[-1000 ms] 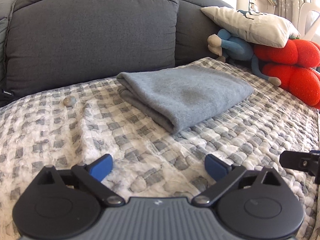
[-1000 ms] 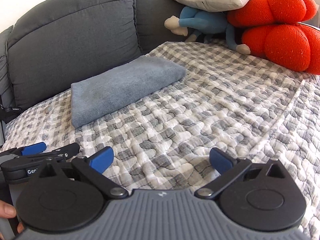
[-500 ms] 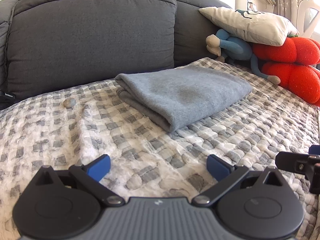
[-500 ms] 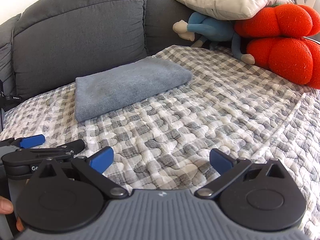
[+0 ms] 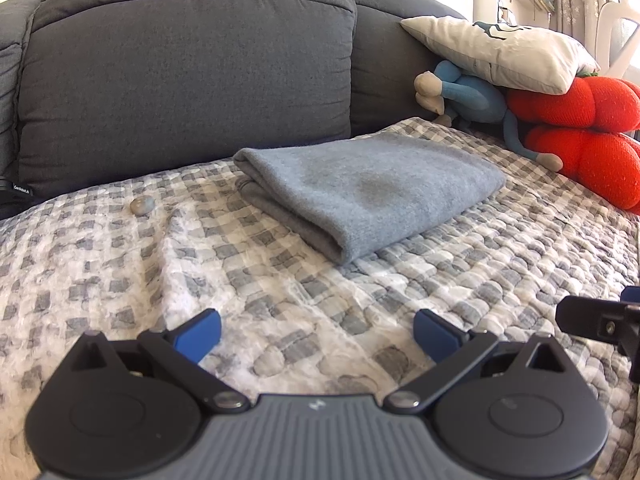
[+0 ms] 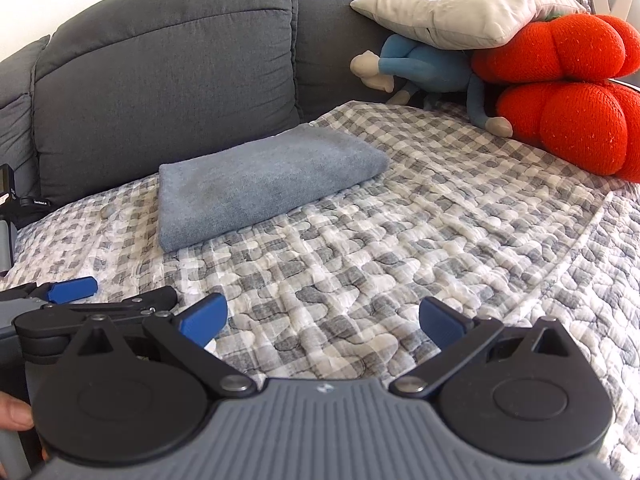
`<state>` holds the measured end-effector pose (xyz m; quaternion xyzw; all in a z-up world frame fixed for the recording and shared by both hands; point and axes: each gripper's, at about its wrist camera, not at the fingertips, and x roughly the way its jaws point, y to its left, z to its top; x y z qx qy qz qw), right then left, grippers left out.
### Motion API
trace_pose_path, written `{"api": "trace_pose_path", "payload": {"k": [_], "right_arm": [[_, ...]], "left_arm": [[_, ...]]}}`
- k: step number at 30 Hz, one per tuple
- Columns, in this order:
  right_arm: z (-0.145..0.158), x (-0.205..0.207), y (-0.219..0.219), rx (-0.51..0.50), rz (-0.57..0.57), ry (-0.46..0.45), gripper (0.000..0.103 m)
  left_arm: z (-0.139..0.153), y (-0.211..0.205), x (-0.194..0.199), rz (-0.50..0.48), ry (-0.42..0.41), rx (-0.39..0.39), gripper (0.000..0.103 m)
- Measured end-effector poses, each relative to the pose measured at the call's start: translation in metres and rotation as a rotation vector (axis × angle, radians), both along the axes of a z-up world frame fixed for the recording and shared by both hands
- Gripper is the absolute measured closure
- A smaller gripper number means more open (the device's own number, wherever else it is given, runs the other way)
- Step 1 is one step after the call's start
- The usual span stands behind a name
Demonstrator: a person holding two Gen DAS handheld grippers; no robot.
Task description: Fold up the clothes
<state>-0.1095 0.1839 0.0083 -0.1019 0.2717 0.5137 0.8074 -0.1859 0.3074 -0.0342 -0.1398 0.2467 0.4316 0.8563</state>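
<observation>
**Two tongs spread wide, nothing gripped**

One folded grey garment (image 5: 360,196) is seen lying flat on the checked quilt (image 5: 280,300), mid-frame in the left wrist view and left of centre (image 6: 260,184) in the right wrist view, just in front of the dark sofa cushion (image 5: 188,80). Both the left tongs (image 5: 316,332) and right tongs (image 6: 322,320) are held wide apart above bare quilt, well short of the garment. Red plush cushions (image 6: 560,92), a blue soft toy (image 6: 424,68) and a white pillow (image 6: 460,12) are piled at upper right.
</observation>
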Motion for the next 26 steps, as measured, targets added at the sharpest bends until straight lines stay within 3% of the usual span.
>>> {"api": "trace_pose_path", "payload": {"k": [26], "right_arm": [[0.0002, 0.0004, 0.0, -0.001, 0.013, 0.008, 0.0]], "left_arm": [[0.0004, -0.0018, -0.0006, 0.005, -0.005, 0.001, 0.0]]}}
